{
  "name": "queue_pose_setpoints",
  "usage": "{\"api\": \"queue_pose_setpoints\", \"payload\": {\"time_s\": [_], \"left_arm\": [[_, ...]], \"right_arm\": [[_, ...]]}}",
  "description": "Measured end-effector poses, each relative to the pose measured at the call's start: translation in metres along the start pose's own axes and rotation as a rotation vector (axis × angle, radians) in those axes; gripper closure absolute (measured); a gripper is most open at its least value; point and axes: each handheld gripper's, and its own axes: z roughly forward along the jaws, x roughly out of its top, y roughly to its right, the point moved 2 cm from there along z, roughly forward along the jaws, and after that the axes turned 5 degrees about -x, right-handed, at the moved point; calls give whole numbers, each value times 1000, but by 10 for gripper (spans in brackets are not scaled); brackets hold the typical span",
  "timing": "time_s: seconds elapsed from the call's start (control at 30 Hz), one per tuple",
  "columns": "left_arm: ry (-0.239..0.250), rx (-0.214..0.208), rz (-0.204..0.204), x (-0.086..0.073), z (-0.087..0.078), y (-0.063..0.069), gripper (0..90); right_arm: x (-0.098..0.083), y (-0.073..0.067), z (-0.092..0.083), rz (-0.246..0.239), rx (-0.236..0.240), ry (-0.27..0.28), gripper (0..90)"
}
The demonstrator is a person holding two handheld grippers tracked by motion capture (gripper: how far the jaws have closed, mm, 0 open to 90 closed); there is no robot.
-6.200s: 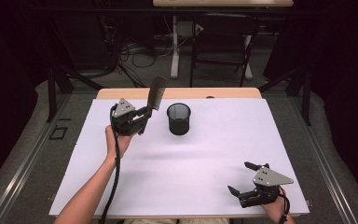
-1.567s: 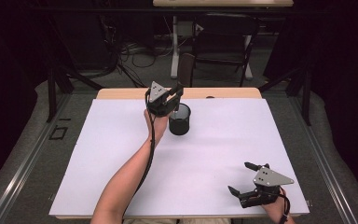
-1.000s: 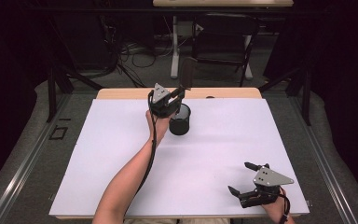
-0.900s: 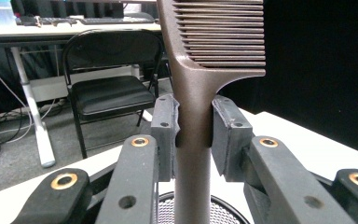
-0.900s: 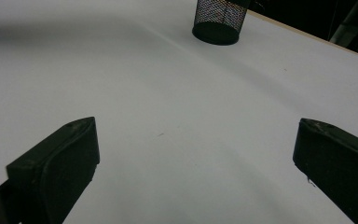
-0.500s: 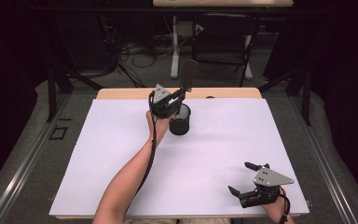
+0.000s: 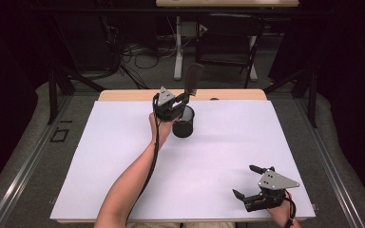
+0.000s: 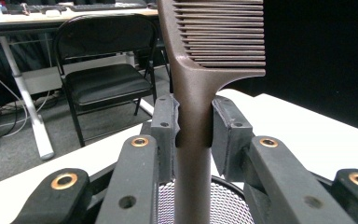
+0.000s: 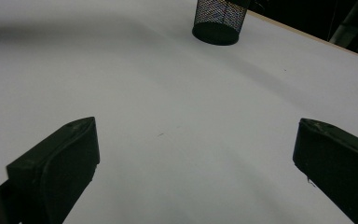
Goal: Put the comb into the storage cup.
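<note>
Up at the far side of the table (image 7: 123,156), the left gripper (image 7: 184,96) is clamped on a brown comb (image 7: 193,80), its pads (image 8: 167,126) pressing the handle from both sides just under the teeth. The comb stands upright between the jaws, teeth end up, and its handle runs down past them toward the mesh cup (image 7: 183,122), which sits directly below the gripper; in the left gripper view the cup's rim (image 8: 223,200) shows beneath the jaws, around the handle's lower part. Whether the handle's tip is inside the cup or above it cannot be told. Well apart from that gripper, at the table's near right corner, the right gripper (image 7: 246,183) rests low with jaws wide apart and nothing between them, the cup (image 9: 219,21) far ahead of it.
</note>
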Motion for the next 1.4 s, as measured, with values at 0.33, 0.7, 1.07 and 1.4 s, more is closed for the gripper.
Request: {"api": "queue_pose_setpoints", "payload": {"time_s": [0.33,0.7,1.07,1.4], "left_arm": [[-30,-5,5,-4,1,-2,721],[-64,-14,11,-10,2,-3,721],[-93,-24,32,-11,2,-2,721],[-105,-22,36,-13,1,-3,722]], "right_arm": [[0,0,0,-2,0,-1,0],[0,0,0,-1,0,-2,0],[0,0,0,-1,1,-1,0],[0,0,1,-2,1,-3,0]]}}
